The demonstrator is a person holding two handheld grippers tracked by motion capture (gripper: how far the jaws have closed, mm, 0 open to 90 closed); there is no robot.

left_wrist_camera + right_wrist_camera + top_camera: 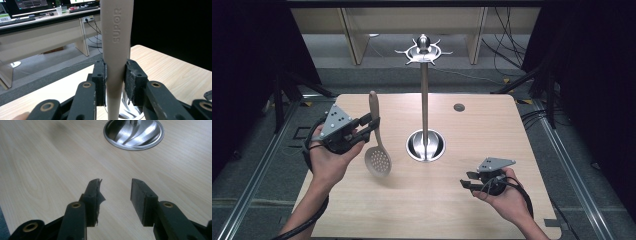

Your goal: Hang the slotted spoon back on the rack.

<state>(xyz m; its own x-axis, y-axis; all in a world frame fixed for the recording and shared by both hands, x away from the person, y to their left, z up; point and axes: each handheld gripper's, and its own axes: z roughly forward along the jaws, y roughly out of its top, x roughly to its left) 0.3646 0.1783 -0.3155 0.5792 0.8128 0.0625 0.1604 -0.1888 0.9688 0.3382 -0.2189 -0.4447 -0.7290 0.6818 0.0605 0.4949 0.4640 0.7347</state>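
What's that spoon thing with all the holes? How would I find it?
Start at the tall metal stand rising from the middle of the wooden table. Just left of its round base, the left gripper holds a beige slotted spoon above the table, handle up. Its round bowl full of small holes, and SUPOR on the handle, set it apart.
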